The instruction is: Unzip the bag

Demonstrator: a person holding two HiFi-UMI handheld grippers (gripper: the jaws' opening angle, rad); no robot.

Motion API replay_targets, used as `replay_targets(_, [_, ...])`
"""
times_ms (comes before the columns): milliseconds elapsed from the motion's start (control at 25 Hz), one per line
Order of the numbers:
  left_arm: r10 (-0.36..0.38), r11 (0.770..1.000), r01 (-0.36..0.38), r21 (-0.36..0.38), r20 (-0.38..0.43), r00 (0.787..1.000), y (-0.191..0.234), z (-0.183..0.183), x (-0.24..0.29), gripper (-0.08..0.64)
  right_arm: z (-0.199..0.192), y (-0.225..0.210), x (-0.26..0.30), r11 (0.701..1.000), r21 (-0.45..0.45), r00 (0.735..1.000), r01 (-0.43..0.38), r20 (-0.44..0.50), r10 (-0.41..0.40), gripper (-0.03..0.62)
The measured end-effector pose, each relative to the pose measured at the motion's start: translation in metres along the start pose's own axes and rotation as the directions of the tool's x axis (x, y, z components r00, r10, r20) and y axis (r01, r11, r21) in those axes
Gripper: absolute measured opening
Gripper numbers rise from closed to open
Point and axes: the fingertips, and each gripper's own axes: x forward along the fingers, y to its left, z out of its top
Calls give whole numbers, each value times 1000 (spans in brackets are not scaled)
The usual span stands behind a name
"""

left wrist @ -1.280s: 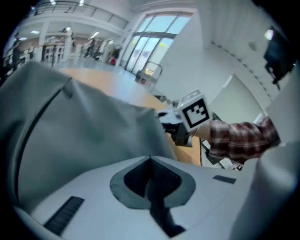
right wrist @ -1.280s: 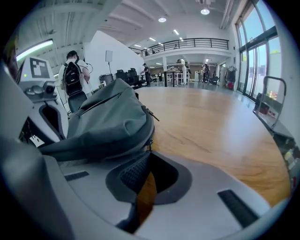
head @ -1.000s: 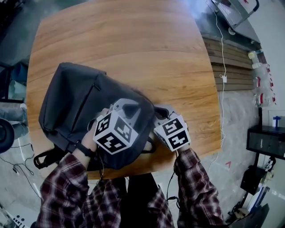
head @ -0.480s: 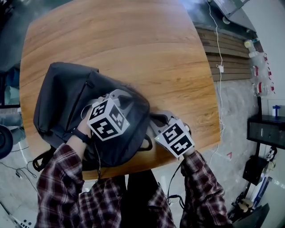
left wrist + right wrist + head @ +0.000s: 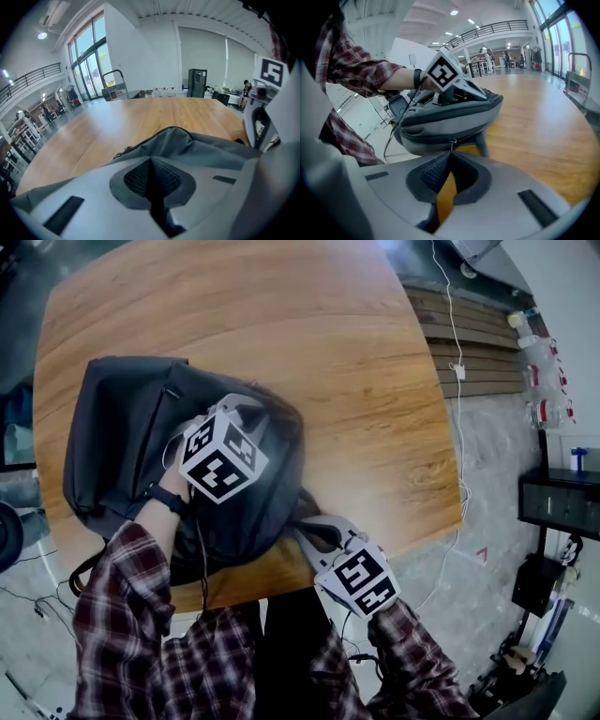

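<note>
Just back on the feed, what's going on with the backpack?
A person works on a dark backpack lying on a wooden table, a gripper in each hand. The left gripper is shut on a fold of its fabric. The right gripper is shut on the zipper pull at the end nearest the person. How far the zipper is open can't be told.
</note>
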Motion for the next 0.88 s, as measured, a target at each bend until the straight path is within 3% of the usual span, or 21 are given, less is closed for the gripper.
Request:
replay_targets(200, [108, 993, -109, -55, -24, 994, 33, 3, 5, 8, 11, 50, 5, 996, 77, 995, -50, 85, 44, 12])
replay_targets(320, [147, 987, -148, -69, -23, 989, 44, 4, 5, 8, 13, 50, 11, 996, 89, 995, -32, 96, 23, 12])
replay_targets(440, [168, 981, -163, -108, 43, 985, 43, 11, -7, 8, 10, 43, 12, 997, 82, 996, -13, 89, 6, 12])
replay_targets(520, [151, 983, -139, -122, 98, 984, 33, 12, -27, 8, 6, 41, 11, 998, 68, 996, -5, 86, -1, 12])
replay_targets(680, [7, 999, -10, 33, 100, 995, -8, -27, -88, 8, 4, 34, 9, 999, 36, 997, 9, 79, -12, 12])
replay_targets(760, [-56, 997, 51, 60, 77, 995, -31, -61, -117, 8, 5, 25, 6, 1000, 15, 997, 21, 72, -22, 12])
replay_targets(880, [-9, 998, 7, 56, 36, 999, -51, -104, -150, 8, 8, 3, 0, 998, -19, 996, 58, 62, -57, 12])
